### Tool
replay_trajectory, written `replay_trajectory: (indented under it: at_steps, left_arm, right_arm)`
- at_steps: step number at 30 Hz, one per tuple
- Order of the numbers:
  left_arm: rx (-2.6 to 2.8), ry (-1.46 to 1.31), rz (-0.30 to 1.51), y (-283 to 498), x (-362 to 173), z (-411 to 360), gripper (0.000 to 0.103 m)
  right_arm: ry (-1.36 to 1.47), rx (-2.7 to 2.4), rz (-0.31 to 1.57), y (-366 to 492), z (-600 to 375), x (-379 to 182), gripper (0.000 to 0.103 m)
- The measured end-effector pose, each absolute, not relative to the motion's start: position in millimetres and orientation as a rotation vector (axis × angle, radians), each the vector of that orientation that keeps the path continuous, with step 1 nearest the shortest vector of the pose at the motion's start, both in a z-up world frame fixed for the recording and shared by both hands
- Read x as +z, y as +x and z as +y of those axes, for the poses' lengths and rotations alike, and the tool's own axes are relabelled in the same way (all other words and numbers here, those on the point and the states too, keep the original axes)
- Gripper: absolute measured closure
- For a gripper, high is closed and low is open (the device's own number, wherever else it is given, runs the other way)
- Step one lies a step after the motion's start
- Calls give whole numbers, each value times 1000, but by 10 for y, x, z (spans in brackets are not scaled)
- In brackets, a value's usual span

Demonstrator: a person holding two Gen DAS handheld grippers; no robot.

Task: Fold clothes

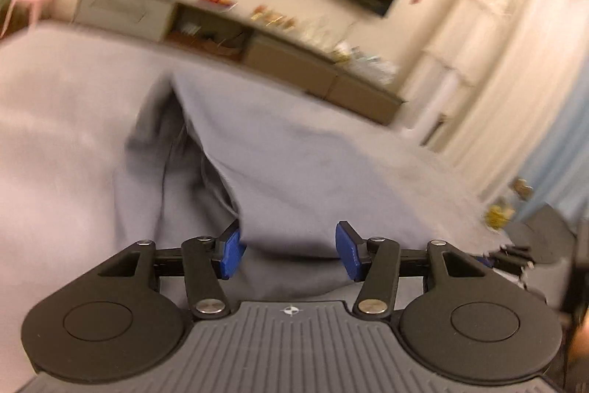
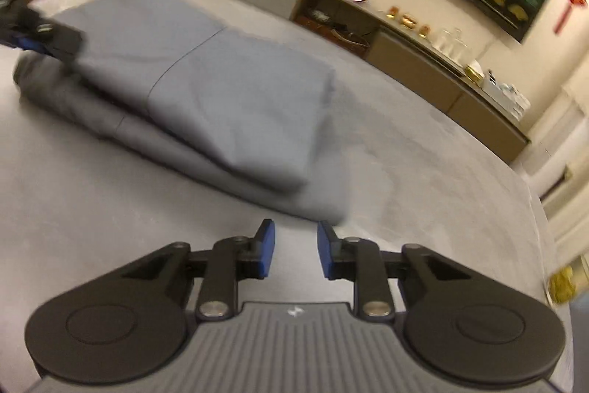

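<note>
Right hand-held gripper (image 2: 296,251) sat nearest, jaws part open with a narrow gap, nothing between the pads, hovering over bare grey desk (image 2: 110,201) just short of the garment's near corner. Garment (image 2: 206,91) lay on the desk as a blue-grey folded stack, two or three layers, a seam across the top panel, bottom layer sticking out past the upper ones at the near edge.

Left hand-held gripper (image 1: 291,251) had jaws about half open. Cloth (image 1: 294,172) draped between and in front of the pads; the left pad (image 1: 231,251) seemed to touch a fold edge, the right one stood clear, so no firm pinch was seen. Blur left it unclear.

Judgement: thin woven fabric, light, limp, likely a bit slick, so layers would slide and sag if lifted from one point. Best hold: near corners or the folded edge, pinching all layers together, one gripper per corner.
</note>
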State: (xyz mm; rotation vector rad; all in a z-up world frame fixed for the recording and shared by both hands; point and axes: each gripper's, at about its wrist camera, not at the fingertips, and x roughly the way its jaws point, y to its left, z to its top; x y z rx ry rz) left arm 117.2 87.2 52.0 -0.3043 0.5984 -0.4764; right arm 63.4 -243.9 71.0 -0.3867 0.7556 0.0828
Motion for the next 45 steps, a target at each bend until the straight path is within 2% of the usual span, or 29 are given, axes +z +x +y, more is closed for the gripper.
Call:
replay_trajectory:
  at_steps: [4,5,7,9,14,18,22,27,33,34,35,37,39,45]
  left_arm:
    - [-386,-390,503,1355,909,1394,44]
    - [-379,-421,522,1528,932,1472,44]
    - [-408,-485,587,1924,898,1560,44]
    - [-412,-554,656,2297,757,1575,45]
    - [-570,-751,779,2833,345,1512,45]
    - [-524,-784,764,3141,103,1571,45]
    - [-461,-833,726,3363,-78,1760,46]
    - [-506,-827,710,3157,180,1946,46]
    - [-541,-595,780,2855,326,1618,45]
    - [-490,-556,807,2911,240,1566,46]
    - [-447,-545,831,2971,119,1557,57]
    - [-410,-554,841,2997,49,1568,65]
    - [-387,-560,832,2953,84,1588,63]
    - [-663,-362,718,2082,779,1222,55]
  right_arm:
    - [-278,110,615,469,-2361,1151,75]
    - [-273,146,583,477,-2236,1222,75]
    - [-280,208,545,596,-1955,1281,67]
    - [-303,260,531,809,-1648,1265,67]
    - [-302,220,650,1307,-1371,904,68]
    - [-294,219,750,1403,-1385,593,69]
    - [-431,205,728,1339,-1236,430,69]
    - [-390,203,735,1492,-1242,419,69]
    - [-244,204,707,1436,-1433,631,66]
    - [-234,211,721,1432,-1452,574,66]
    - [-224,218,734,1429,-1471,516,66]
    - [-214,234,730,1388,-1505,433,63]
    - [-210,267,720,1325,-1553,447,62]
    - [-47,227,646,1222,-2125,671,65]
